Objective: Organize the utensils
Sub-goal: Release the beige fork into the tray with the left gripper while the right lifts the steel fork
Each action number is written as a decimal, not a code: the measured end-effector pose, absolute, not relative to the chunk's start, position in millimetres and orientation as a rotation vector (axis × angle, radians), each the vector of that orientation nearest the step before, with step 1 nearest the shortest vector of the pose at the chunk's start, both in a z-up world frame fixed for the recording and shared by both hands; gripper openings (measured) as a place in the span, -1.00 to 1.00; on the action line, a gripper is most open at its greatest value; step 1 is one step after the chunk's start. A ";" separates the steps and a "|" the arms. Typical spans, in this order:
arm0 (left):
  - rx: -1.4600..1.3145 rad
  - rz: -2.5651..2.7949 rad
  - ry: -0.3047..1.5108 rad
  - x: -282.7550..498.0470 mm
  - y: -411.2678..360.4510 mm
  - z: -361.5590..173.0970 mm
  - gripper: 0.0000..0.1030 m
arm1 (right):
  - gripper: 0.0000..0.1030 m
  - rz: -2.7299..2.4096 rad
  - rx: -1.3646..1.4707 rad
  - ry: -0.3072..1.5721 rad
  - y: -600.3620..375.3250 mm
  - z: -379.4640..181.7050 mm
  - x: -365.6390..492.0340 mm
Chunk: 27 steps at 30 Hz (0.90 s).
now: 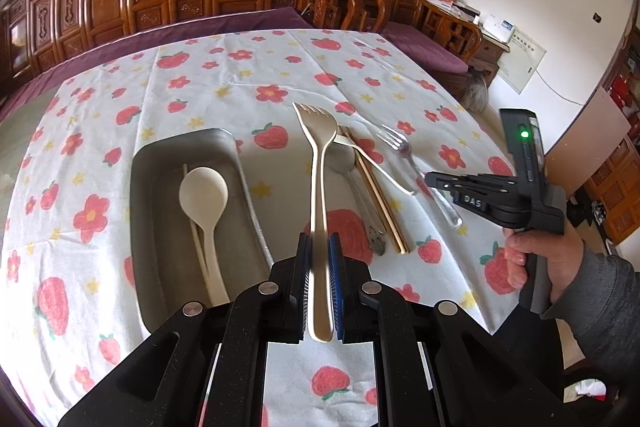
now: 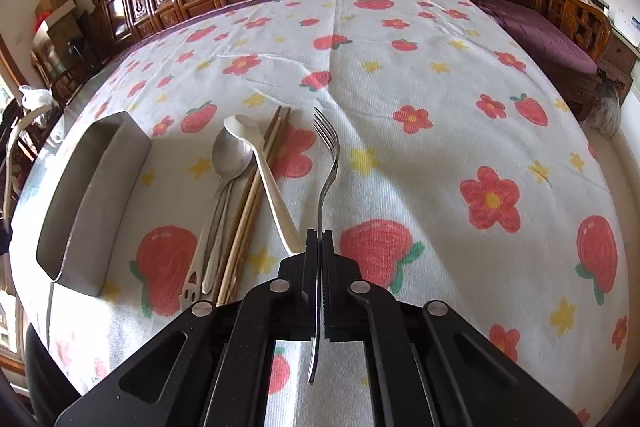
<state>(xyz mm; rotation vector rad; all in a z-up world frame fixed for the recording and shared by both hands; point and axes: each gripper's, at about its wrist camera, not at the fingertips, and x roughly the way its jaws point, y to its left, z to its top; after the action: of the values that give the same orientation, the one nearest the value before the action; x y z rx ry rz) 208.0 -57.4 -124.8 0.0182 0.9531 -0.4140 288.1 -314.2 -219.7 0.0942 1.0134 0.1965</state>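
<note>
Above the tablecloth (image 2: 400, 75), left gripper (image 1: 319, 243) fingers clenched on cream fork (image 1: 316, 163) — right gripper (image 2: 320, 239) fingers on metal fork (image 2: 328, 155).

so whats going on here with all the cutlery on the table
A person is sorting utensils with a hand-held gripper in each hand. The left hand-held gripper is shut on a cream plastic fork, held beside the metal tray, which already holds a cream spoon. The right hand-held gripper is shut on a metal fork. A metal spoon, another cream spoon and chopsticks lie on the strawberry-print tablecloth, not yet sorted.
</note>
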 end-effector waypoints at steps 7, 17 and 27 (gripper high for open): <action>0.002 -0.351 0.954 213.3 -30.8 -125.6 -0.84 | -0.95 0.263 0.104 0.966 -295.3 -196.0 279.8; -0.020 -0.278 0.967 223.7 -3.0 -136.3 -0.84 | -0.95 0.393 0.089 0.933 -253.1 -165.2 269.1; -0.028 -0.215 1.020 246.6 13.3 -166.1 -0.84 | -0.95 0.465 0.067 0.942 -225.0 -157.5 258.8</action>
<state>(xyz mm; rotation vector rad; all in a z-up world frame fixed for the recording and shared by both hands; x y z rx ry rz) 246.6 13.3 -166.1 -0.0277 1.0203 -0.2154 258.8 -225.0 -157.5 0.0672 0.9416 0.4652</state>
